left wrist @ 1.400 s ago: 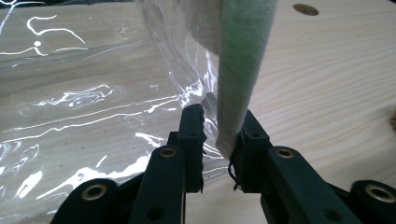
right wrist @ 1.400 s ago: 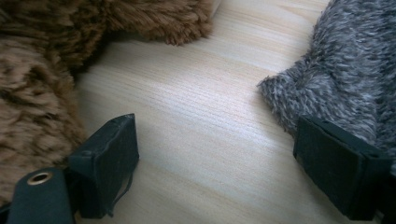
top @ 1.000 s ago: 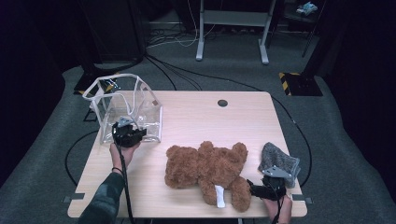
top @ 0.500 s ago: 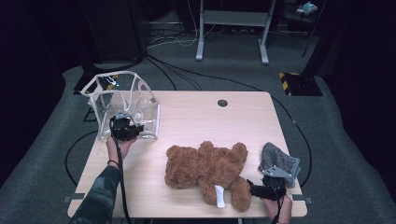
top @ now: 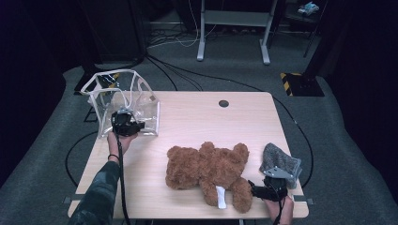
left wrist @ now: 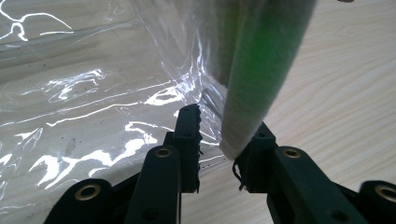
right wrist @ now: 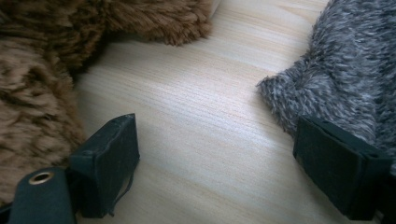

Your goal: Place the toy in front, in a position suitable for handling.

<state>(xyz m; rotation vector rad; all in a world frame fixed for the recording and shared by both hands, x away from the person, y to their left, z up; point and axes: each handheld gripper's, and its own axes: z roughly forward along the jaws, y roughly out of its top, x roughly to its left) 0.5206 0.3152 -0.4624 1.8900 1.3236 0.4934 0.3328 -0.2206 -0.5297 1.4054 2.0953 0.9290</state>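
A clear plastic bag (top: 124,96) stands open at the table's far left. My left gripper (top: 136,126) is at its near lower corner. In the left gripper view the bag's white-and-green edge band (left wrist: 261,70) hangs down between the jaws of the left gripper (left wrist: 222,123) and lies against one of them. A gap shows on the other side, and the jaws have just been opening. A brown teddy bear (top: 206,166) lies front centre. My right gripper (top: 268,186) rests open on the wood between the bear (right wrist: 42,56) and a grey fuzzy cloth (right wrist: 345,60), holding nothing.
The wooden table (top: 197,122) has a round cable hole (top: 223,103) at the far middle. The grey cloth (top: 280,161) lies near the front right corner. A white tag (top: 219,196) sticks out of the bear. Cables run over the carpet behind.
My left hand and its gripper have moved a little farther away along the bag's front, and the bag has shifted slightly to the left. The right gripper has stayed still.
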